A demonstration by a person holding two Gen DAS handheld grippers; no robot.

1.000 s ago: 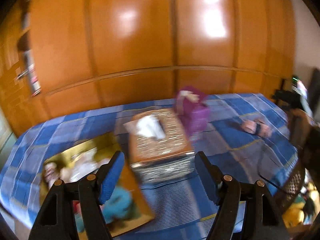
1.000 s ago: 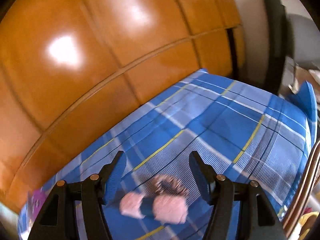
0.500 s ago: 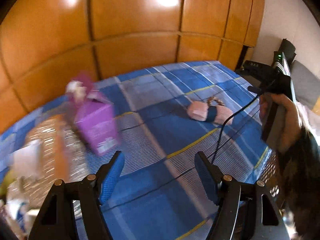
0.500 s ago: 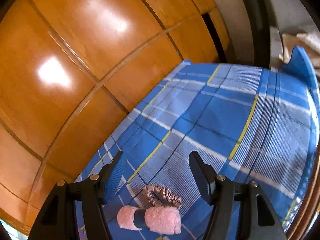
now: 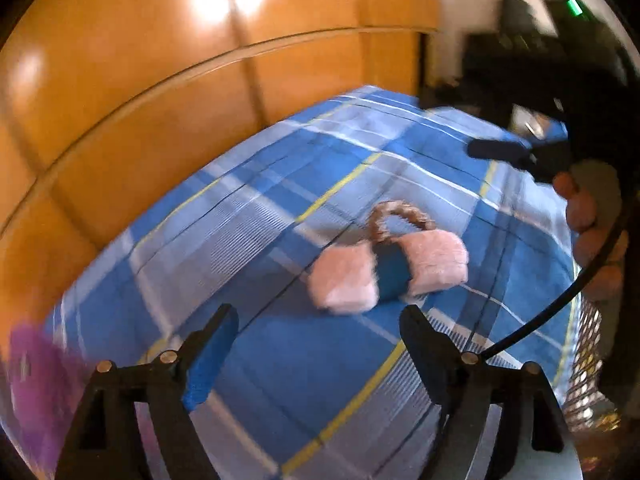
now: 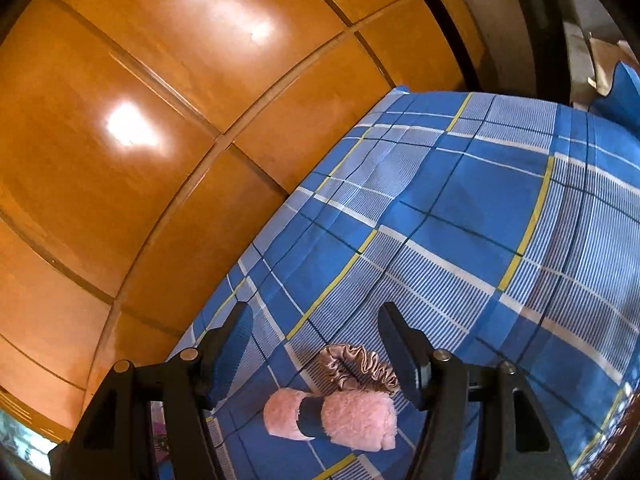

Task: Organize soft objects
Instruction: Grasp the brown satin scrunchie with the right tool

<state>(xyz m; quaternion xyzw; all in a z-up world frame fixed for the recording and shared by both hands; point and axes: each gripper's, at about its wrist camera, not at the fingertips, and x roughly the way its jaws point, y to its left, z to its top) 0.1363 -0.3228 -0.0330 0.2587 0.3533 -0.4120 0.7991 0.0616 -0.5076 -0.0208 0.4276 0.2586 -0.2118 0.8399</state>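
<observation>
Looking across the scene, we saw a wall of glossy orange wooden panels [image 6: 168, 120] rising behind a bed covered with a blue plaid sheet [image 6: 460, 208] crossed by white and yellow lines. We took the pink fluffy roll [image 5: 384, 270] as our landmark: it lay on the sheet, bound round its middle by a dark blue band [image 6: 311, 416]. Touching the roll on its far side sat a brownish satin scrunchie [image 6: 360, 366]. Well off to the left of the roll, at the edge of the left wrist view, we made out a blurred purple thing [image 5: 36, 392] that we could not identify. To the right of the roll a person's hand [image 5: 588, 220] gripped a black handle. Our left hand-held gripper [image 5: 320, 336] hovered just short of the roll, its jaws opening and nothing between them. Our right hand-held gripper [image 6: 316, 344] hung above the roll with its jaws apart; neither pad pressed on the roll or the scrunchie.
</observation>
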